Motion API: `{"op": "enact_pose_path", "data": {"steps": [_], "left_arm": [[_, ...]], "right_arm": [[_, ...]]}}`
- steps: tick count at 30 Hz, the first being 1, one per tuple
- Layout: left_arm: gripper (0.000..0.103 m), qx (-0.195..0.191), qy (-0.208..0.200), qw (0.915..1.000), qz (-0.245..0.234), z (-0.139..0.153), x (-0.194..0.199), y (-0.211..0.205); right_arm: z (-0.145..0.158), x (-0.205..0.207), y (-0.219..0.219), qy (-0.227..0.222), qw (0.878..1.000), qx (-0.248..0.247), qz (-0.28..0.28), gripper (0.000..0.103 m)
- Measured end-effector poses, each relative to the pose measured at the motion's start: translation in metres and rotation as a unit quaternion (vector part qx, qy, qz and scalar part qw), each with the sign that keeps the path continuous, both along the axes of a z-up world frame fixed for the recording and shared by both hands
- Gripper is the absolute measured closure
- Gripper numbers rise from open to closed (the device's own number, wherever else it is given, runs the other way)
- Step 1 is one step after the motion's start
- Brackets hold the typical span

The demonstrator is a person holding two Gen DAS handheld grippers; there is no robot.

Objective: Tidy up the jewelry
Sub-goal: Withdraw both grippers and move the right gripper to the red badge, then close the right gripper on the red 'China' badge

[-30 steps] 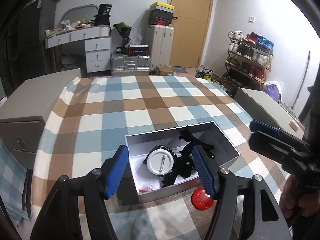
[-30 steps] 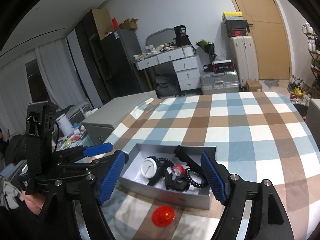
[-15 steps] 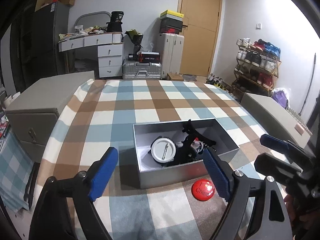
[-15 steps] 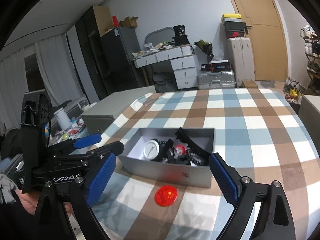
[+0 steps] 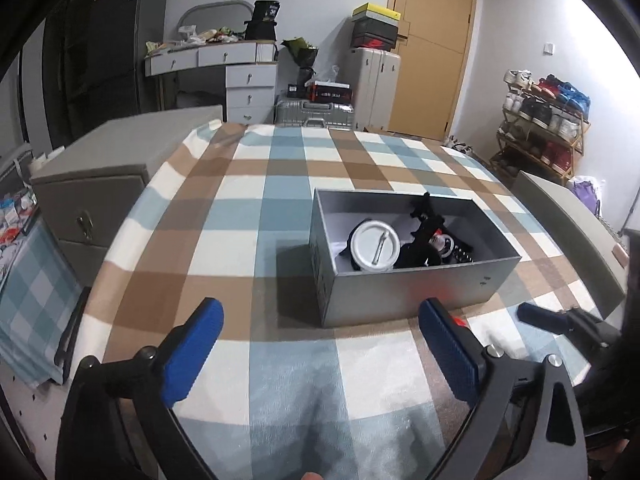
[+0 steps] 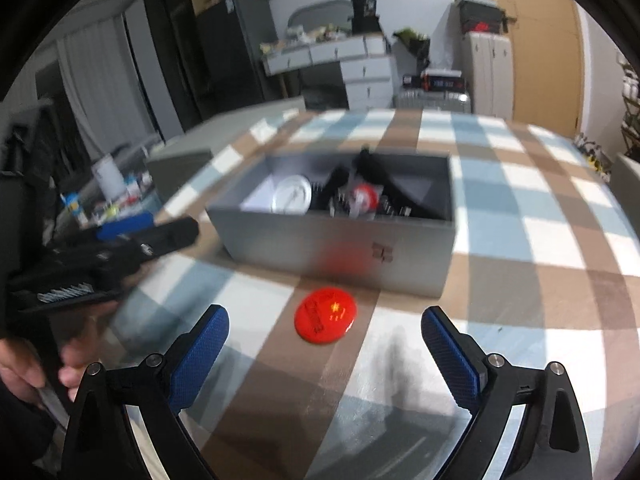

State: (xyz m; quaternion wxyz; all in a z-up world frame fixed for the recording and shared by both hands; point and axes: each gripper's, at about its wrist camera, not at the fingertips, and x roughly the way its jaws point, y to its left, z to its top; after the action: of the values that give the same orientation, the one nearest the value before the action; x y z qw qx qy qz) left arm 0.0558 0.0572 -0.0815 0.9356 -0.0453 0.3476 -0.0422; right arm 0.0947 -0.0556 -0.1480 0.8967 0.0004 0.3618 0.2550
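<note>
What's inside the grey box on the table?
The grey box holds a round white badge, a black bead string and tangled black pieces. Anything beneath them is hidden.

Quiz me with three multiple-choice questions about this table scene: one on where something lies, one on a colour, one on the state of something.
1. Where does the red badge lie?
A. inside the box
B. on the cloth in front of the box
C. on the floor

2. What colour is the box?
A. grey
B. yellow
C. green

3. How does the right gripper stand?
A. shut on the badge
B. shut and empty
C. open, holding nothing

Answers: 1 B, the badge rests on the checked tablecloth just outside the box's near wall. 2 A, its walls are plain grey. 3 C, its blue pads stand far apart with the badge beyond them.
</note>
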Motion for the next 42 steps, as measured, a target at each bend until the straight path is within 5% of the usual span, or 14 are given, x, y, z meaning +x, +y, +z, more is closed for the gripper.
{"op": "enact_pose_path", "data": {"steps": [10,16,21,33,42], "left_arm": [[0.007,0.016,0.018,0.9996,0.016,-0.008,-0.003,0.001],[0.007,0.023,0.020,0.9994,0.018,-0.008,-0.004,0.001],[0.007,0.023,0.031,0.9991,0.019,-0.010,-0.002,0.001],[0.007,0.014,0.018,0.9997,0.009,0.001,0.001,0.001],[0.007,0.008,-0.016,0.9996,-0.021,0.022,0.018,-0.007]], "right_arm": [[-0.015,0.020,0.012,0.044,0.999,-0.029,0.000,0.025],[-0.018,0.018,0.033,0.024,0.995,-0.101,0.004,0.034],[-0.017,0.014,0.040,0.008,0.992,-0.123,0.014,0.061],[-0.003,0.002,0.017,0.007,0.998,-0.055,0.017,0.062],[0.051,-0.017,0.011,-0.076,0.996,-0.015,0.049,0.062]]}}
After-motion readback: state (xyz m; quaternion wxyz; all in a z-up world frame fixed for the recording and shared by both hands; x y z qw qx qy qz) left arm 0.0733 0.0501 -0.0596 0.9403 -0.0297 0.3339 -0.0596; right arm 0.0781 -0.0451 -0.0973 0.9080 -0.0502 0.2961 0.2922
